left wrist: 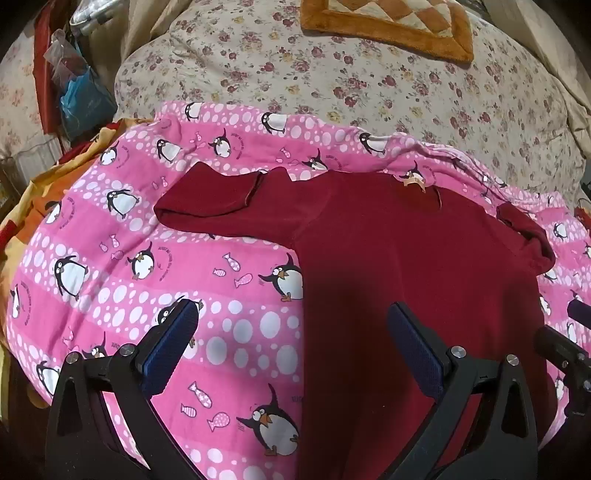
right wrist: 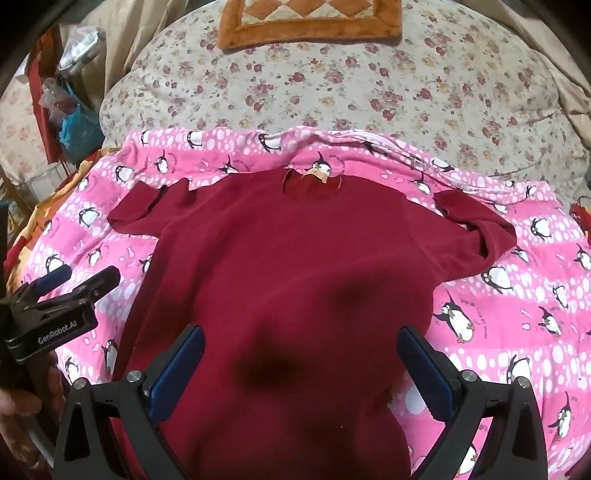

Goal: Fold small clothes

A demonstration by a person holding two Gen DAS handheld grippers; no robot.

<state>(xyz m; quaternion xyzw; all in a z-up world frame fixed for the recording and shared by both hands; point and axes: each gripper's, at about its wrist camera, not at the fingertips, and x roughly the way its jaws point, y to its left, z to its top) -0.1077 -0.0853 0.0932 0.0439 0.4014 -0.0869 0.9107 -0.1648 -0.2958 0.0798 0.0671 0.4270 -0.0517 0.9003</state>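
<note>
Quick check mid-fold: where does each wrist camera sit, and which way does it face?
Left wrist: above the shirt's left edge, facing the collar; left tongs open, over the dark red shirt and pink penguin blanket; right tongs' tips at right edge.
Right wrist: above the hem, centred, facing the collar; right tongs open; left tongs at left.
Shared: shirt, blanket, floral quilt, orange mat.

Shirt hem below frame edge
</note>
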